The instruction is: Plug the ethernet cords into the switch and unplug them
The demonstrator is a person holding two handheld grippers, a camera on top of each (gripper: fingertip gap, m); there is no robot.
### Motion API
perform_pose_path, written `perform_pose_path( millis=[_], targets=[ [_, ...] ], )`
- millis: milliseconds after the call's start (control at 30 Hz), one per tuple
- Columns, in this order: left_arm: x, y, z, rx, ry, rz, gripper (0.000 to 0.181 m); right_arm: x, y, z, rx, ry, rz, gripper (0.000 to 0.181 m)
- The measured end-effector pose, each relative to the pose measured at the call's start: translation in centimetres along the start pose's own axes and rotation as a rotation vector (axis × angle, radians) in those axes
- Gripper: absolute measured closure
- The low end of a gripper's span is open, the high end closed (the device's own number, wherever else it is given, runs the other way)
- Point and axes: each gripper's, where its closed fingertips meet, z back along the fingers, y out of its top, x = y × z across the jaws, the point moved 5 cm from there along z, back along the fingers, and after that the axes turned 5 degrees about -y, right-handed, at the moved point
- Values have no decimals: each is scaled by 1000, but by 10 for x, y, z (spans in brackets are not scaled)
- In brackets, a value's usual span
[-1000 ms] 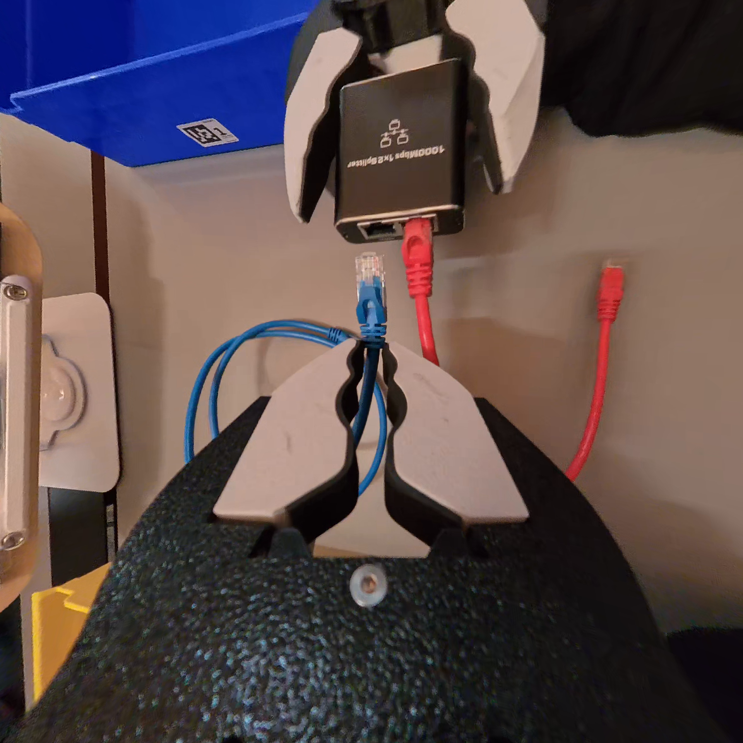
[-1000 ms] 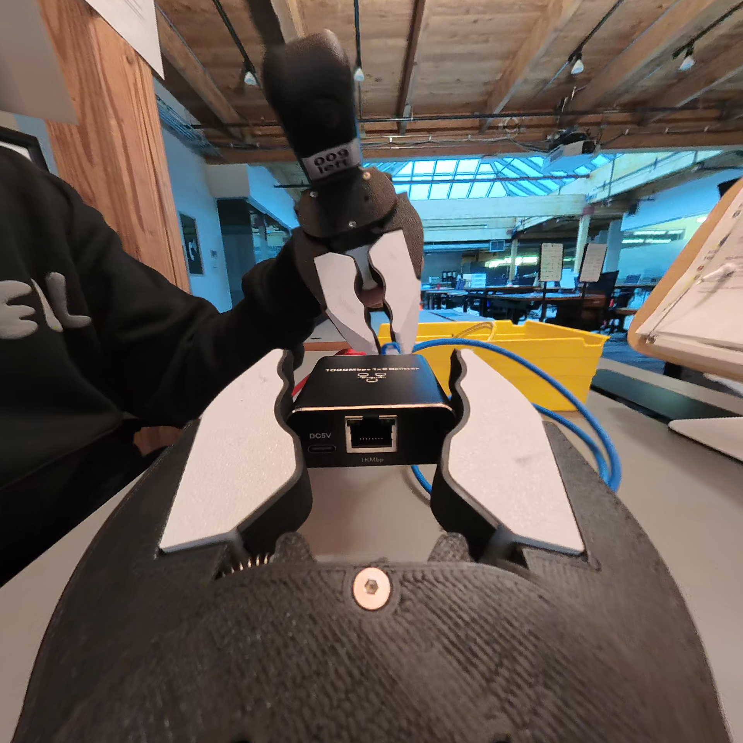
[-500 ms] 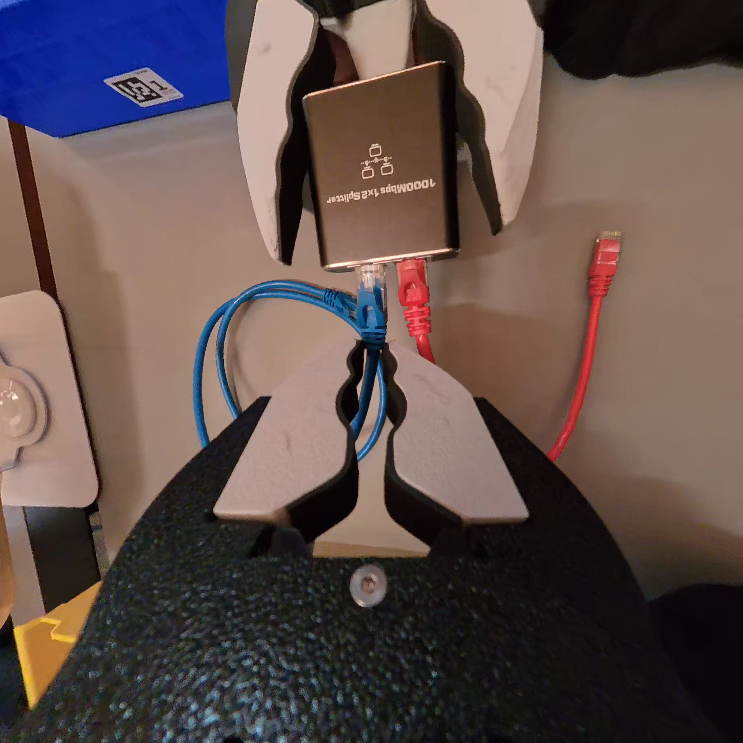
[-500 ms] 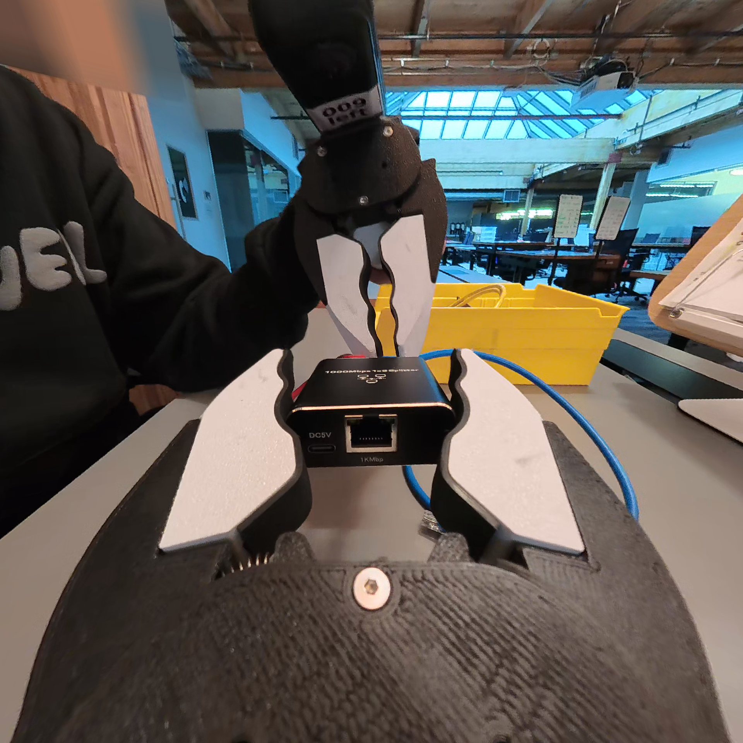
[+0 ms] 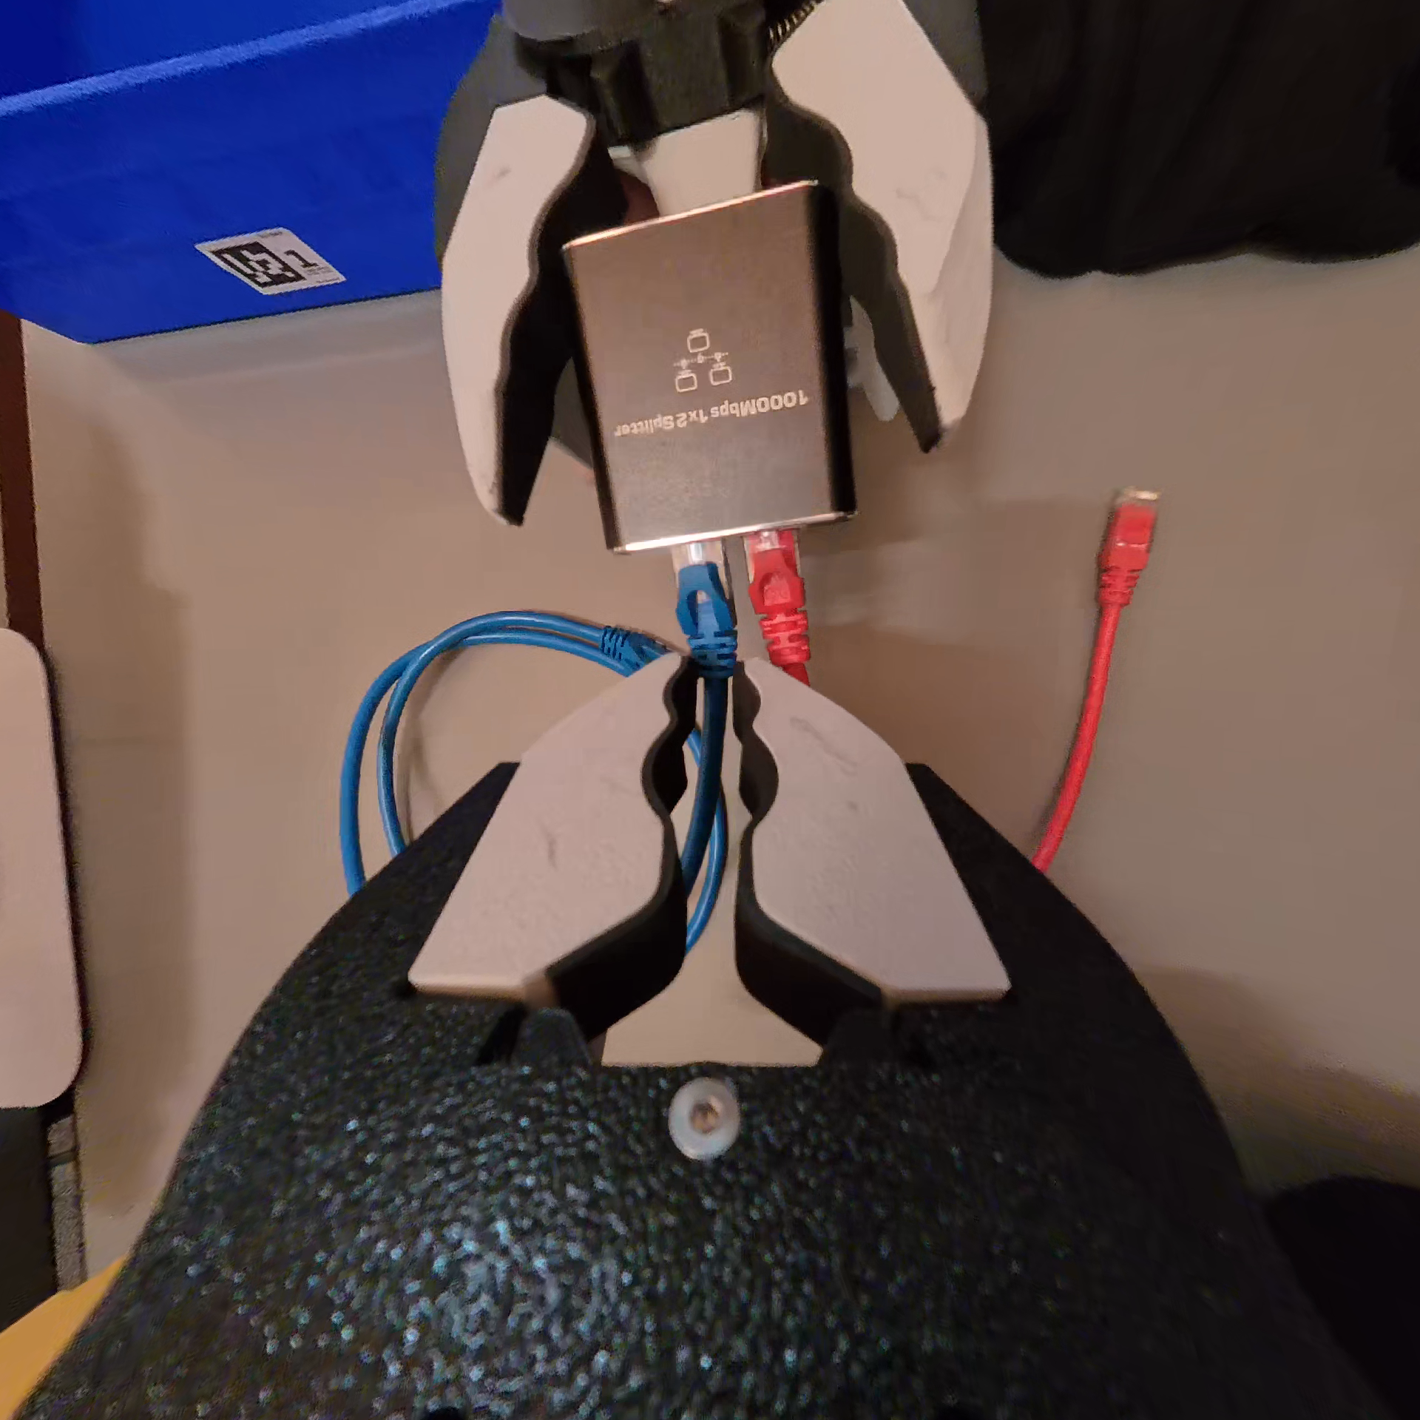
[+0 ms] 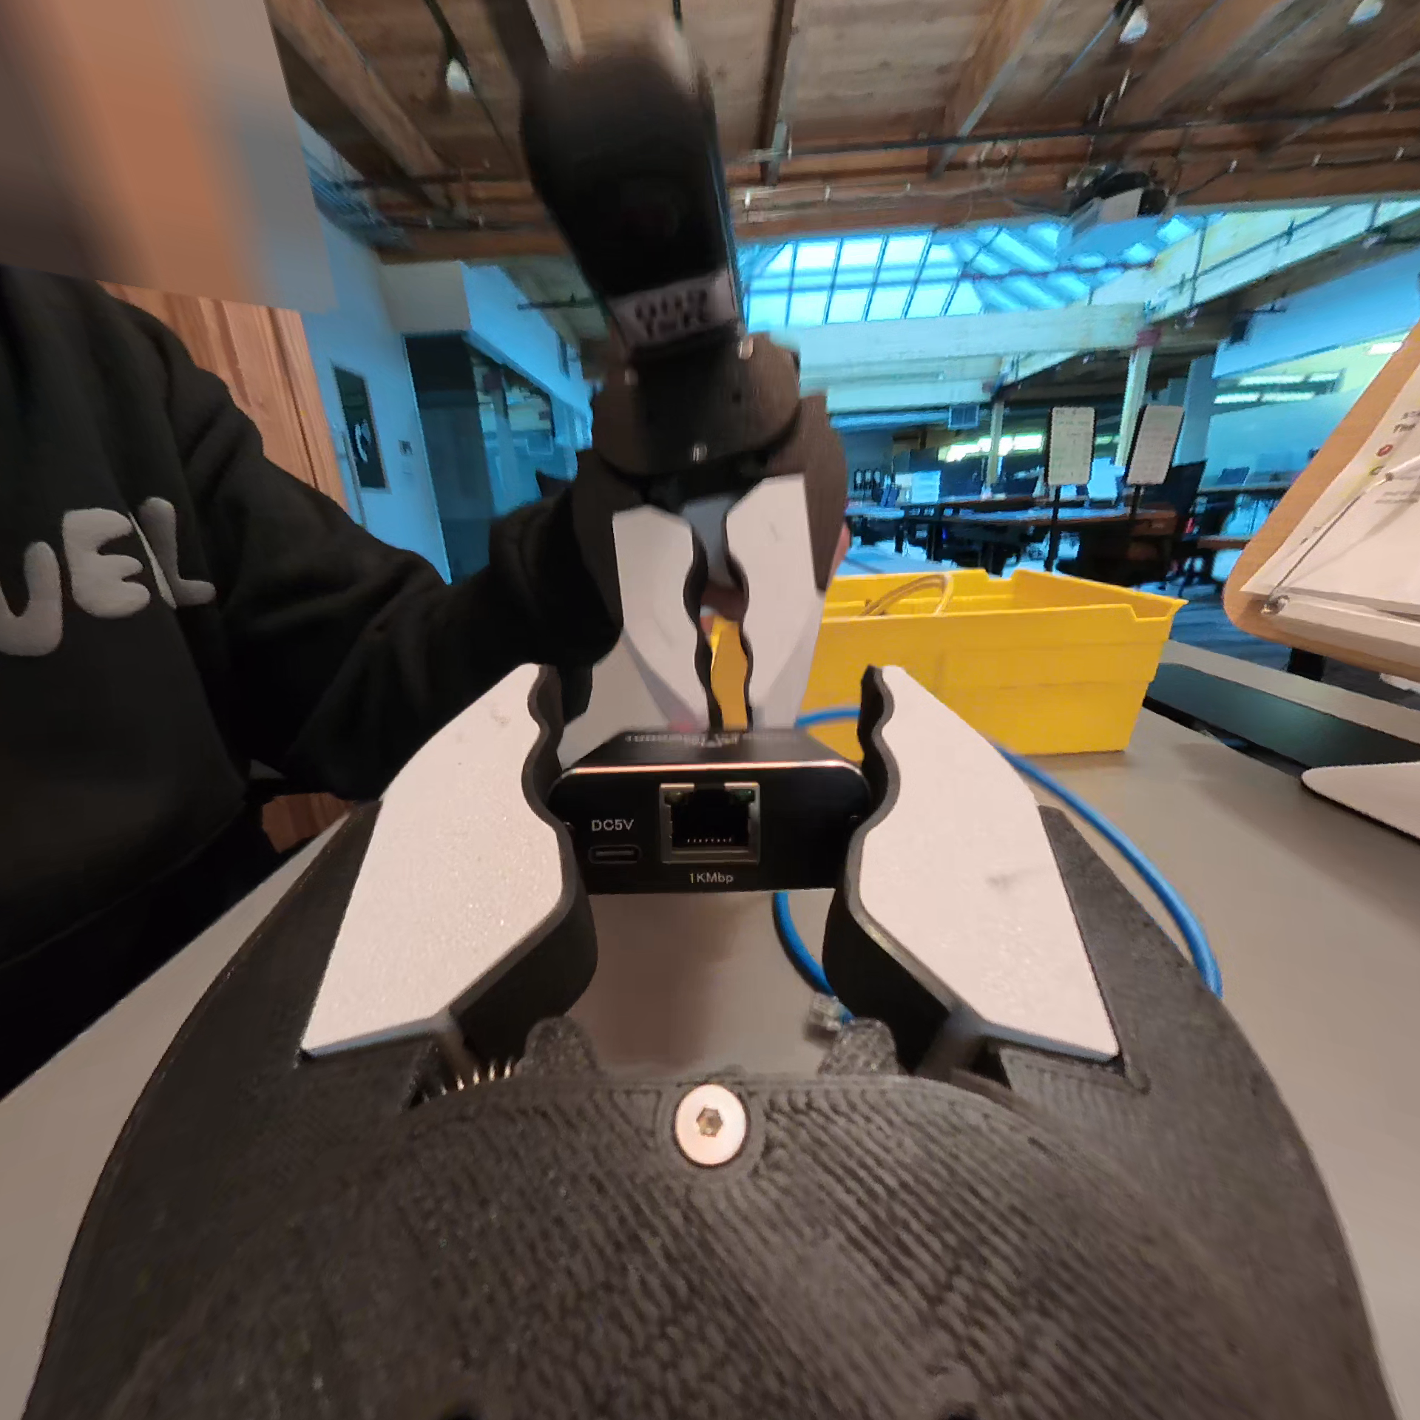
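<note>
Switch (image 5: 718, 384) is a small dark metal box with pale markings on its top, clamped by its two sides between the white fingers of the right gripper (image 6: 707, 776) and held above the grey table (image 5: 230, 499); in the left wrist view that gripper (image 5: 714, 430) comes in from the top of frame. Blue cord (image 5: 703, 607) has its plug seated in the switch's left front port, clear tip partly inside; red cord (image 5: 780, 607) is plugged into the port just beside it on the right. Left gripper (image 5: 708, 676) is pinched on the blue cord just behind the plug boot, fingertips nearly touching with only the cable between them; same gripper (image 6: 722, 691) shows in the right wrist view beyond the switch, pointing down at its far edge, blurred. Rest of the blue cord loops on the table left of the switch and passes back under the left gripper; in the right wrist view it curves round the right side of the switch (image 6: 707, 826), loose clear plug (image 6: 826, 1018) lying below it. Red cord's free end (image 5: 1126, 545) lies on the table well right of the switch. Switch's rear face shows one empty ethernet port and a small slot port. Blue bin (image 5: 192, 154) sits up-left of the switch; yellow bin (image 6: 991, 661) beyond it on the table; person's black sleeve (image 6: 307, 615) to its left.
</note>
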Motion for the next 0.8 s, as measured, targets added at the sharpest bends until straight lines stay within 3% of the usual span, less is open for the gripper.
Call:
perform_pose_path(
  millis=[233, 333, 800],
  targets=[
    [-8, 1, 15, 176, -13, 55, 173, 2, 0, 3, -14, -42, 22, 105],
    [-7, 0, 13, 145, 14, 32, 174, 2, -1, 2, -29, -50, 25, 105],
    [-12, 4, 23, 301, 1, 75, 174, 4, 2, 3, 28, -56, -10, 105]
  ],
)
